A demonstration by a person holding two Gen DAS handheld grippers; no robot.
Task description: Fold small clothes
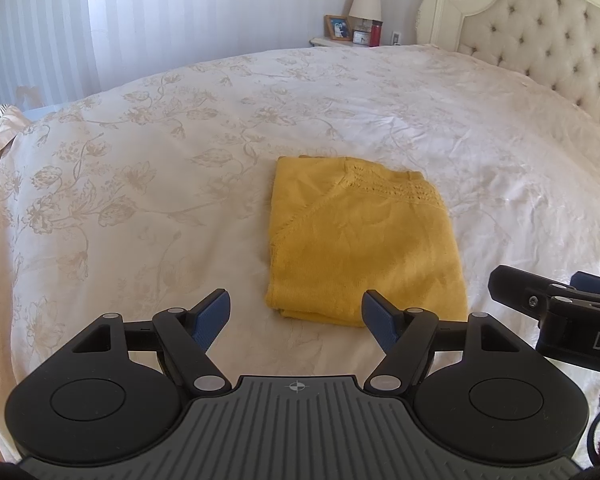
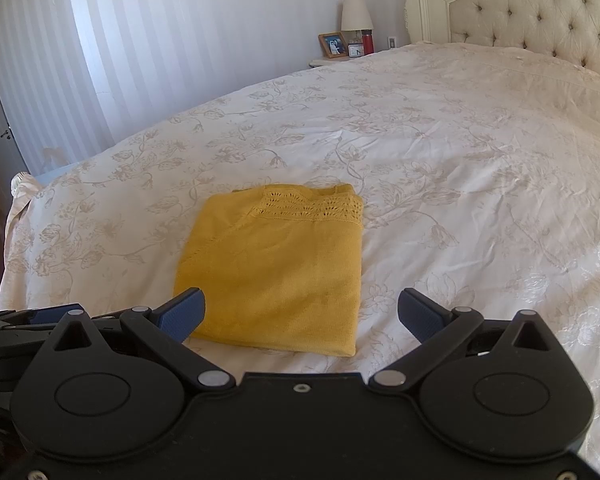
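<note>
A yellow knit garment (image 1: 360,240) lies folded into a neat rectangle on the cream floral bedspread (image 1: 140,160); it also shows in the right wrist view (image 2: 276,272). Its lace yoke faces the far side. My left gripper (image 1: 296,312) is open and empty, hovering just short of the garment's near edge. My right gripper (image 2: 302,314) is open and empty, also just short of the near edge, towards its right corner. The right gripper's body shows at the right of the left wrist view (image 1: 556,312).
The bedspread (image 2: 460,160) covers a wide bed. A tufted headboard (image 1: 540,40) stands at the far right. A nightstand with a lamp (image 1: 365,4), photo frame (image 1: 337,27) and red bottle (image 1: 375,34) is at the back. Striped curtains (image 1: 100,20) hang behind the bed's left edge.
</note>
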